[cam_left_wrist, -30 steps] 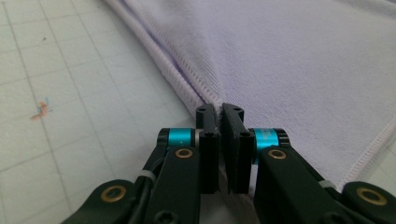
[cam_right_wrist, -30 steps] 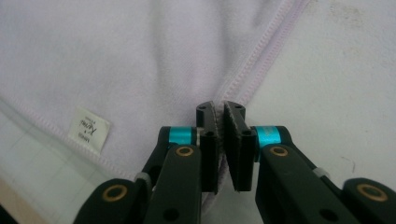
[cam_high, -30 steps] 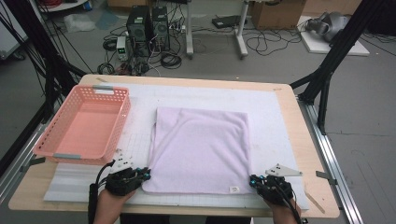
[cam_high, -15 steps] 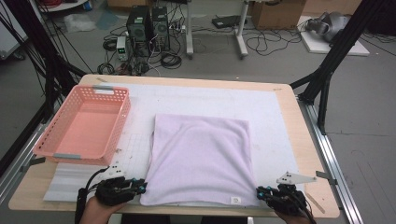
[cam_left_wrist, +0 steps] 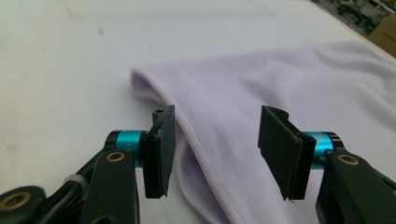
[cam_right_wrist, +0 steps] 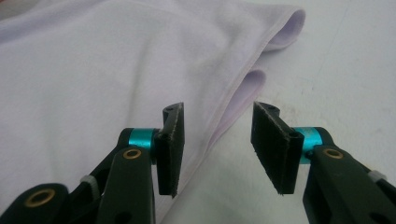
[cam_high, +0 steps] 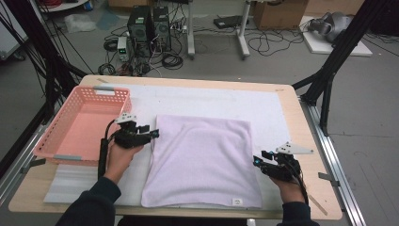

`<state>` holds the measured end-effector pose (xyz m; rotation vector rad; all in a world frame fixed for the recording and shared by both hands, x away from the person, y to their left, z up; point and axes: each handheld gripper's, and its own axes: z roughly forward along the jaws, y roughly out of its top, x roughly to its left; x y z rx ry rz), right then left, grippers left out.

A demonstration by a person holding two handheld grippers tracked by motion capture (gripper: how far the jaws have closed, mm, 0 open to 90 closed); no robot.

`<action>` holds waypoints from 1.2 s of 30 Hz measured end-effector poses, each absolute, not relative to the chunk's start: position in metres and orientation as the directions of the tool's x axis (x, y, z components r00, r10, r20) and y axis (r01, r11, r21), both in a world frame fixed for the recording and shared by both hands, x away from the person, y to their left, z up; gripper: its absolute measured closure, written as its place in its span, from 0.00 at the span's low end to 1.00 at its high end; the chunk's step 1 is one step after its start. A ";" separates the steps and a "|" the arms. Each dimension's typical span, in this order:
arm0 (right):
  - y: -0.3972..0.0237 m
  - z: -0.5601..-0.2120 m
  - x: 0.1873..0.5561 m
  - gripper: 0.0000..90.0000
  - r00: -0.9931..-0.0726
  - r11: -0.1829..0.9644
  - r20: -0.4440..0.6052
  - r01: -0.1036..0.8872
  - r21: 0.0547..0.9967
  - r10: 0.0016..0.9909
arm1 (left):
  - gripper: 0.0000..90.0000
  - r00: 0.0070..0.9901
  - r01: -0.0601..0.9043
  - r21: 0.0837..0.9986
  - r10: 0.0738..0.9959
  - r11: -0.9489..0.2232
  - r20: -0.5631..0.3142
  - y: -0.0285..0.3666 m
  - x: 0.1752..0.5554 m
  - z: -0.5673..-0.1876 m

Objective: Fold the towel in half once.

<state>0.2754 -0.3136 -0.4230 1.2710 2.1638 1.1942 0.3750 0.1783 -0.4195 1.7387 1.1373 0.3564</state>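
Observation:
A lavender folded towel [cam_high: 202, 160] lies flat on the white mat [cam_high: 211, 101]. My left gripper [cam_high: 153, 134] is at the towel's left edge, about halfway up it. In the left gripper view the left gripper [cam_left_wrist: 218, 114] has jaws that have just been opening, and the towel's [cam_left_wrist: 280, 70] hemmed edge lies loose beneath them. My right gripper [cam_high: 258, 161] is at the towel's right edge, near its front. Its jaws [cam_right_wrist: 219, 109] have also just been opening, and the towel's [cam_right_wrist: 93, 60] layered edge runs below the gap, unpressed.
A pink plastic basket [cam_high: 87, 127] stands on the table's left side, just left of my left hand. The wooden table edge [cam_high: 301, 122] runs close on the right. Cables, computers and black frame legs are on the floor beyond the table.
Both grippers left the towel's front corners, which they had pulled toward the table front. The left one travelled far up the left edge, the right one a little way up the right edge.

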 end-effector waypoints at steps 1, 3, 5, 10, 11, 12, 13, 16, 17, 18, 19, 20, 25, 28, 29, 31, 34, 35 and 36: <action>-0.313 -0.423 0.281 0.59 -0.529 0.233 0.109 0.538 0.810 0.841 | 0.52 0.509 0.516 0.854 0.826 -0.068 -0.242 0.177 0.384 -0.419; -0.311 -0.424 0.289 0.59 -0.531 0.238 0.106 0.538 0.808 0.841 | 0.51 0.502 0.514 0.853 0.838 -0.087 -0.217 0.176 0.402 -0.419; -0.311 -0.425 0.298 0.59 -0.531 0.246 0.096 0.536 0.807 0.842 | 0.51 0.498 0.525 0.844 0.844 -0.111 -0.199 0.173 0.418 -0.423; -0.313 -0.427 0.320 0.56 -0.514 0.244 0.083 0.536 0.808 0.854 | 0.51 0.469 0.589 0.797 0.860 -0.135 -0.202 0.171 0.452 -0.436; -0.315 -0.427 0.326 0.54 -0.501 0.235 0.086 0.542 0.807 0.861 | 0.51 0.472 0.593 0.793 0.859 -0.141 -0.200 0.170 0.456 -0.439; -0.317 -0.427 0.332 0.53 -0.491 0.227 0.085 0.541 0.809 0.867 | 0.51 0.469 0.597 0.789 0.860 -0.142 -0.200 0.169 0.459 -0.442; -0.320 -0.426 0.341 0.51 -0.478 0.199 0.109 0.548 0.812 0.872 | 0.51 0.470 0.593 0.793 0.860 -0.142 -0.198 0.170 0.460 -0.444; -0.318 -0.422 0.366 0.45 -0.457 0.184 0.119 0.564 0.805 0.881 | 0.55 0.485 0.598 0.785 0.853 -0.162 -0.193 0.168 0.461 -0.450; -0.315 -0.421 0.374 0.43 -0.457 0.182 0.122 0.566 0.804 0.881 | 0.57 0.490 0.594 0.787 0.851 -0.167 -0.189 0.167 0.461 -0.451; -0.313 -0.420 0.381 0.42 -0.458 0.181 0.127 0.571 0.801 0.880 | 0.58 0.496 0.590 0.790 0.848 -0.168 -0.189 0.166 0.461 -0.451; -0.311 -0.420 0.393 0.41 -0.460 0.192 0.122 0.579 0.792 0.879 | 0.64 0.504 0.589 0.791 0.841 -0.169 -0.196 0.166 0.461 -0.452; -0.308 -0.420 0.401 0.39 -0.451 0.196 0.120 0.591 0.783 0.884 | 0.68 0.506 0.587 0.791 0.842 -0.176 -0.188 0.165 0.461 -0.452; -0.294 -0.433 0.435 0.45 -0.449 0.240 0.102 0.640 0.730 0.888 | 0.92 0.540 0.572 0.793 0.823 -0.208 -0.173 0.162 0.460 -0.452; -0.289 -0.443 0.441 0.60 -0.478 0.295 0.075 0.649 0.701 0.875 | 0.94 0.519 0.587 0.791 0.830 -0.173 -0.203 0.167 0.462 -0.452; -0.290 -0.442 0.442 0.84 -0.496 0.300 0.082 0.640 0.708 0.864 | 0.94 0.510 0.587 0.793 0.835 -0.162 -0.207 0.168 0.462 -0.452; -0.289 -0.440 0.443 0.95 -0.529 0.332 0.067 0.622 0.709 0.846 | 0.95 0.477 0.575 0.811 0.850 -0.110 -0.223 0.171 0.464 -0.449; -0.287 -0.434 0.445 0.96 -0.524 0.348 0.007 0.576 0.740 0.852 | 0.95 0.456 0.539 0.839 0.865 -0.079 -0.211 0.172 0.465 -0.443; -0.286 -0.432 0.446 0.96 -0.514 0.341 -0.004 0.562 0.754 0.858 | 0.95 0.453 0.528 0.845 0.869 -0.081 -0.200 0.172 0.466 -0.440; -0.286 -0.428 0.448 0.96 -0.505 0.336 -0.019 0.543 0.770 0.863 | 0.95 0.454 0.514 0.853 0.873 -0.091 -0.180 0.171 0.469 -0.435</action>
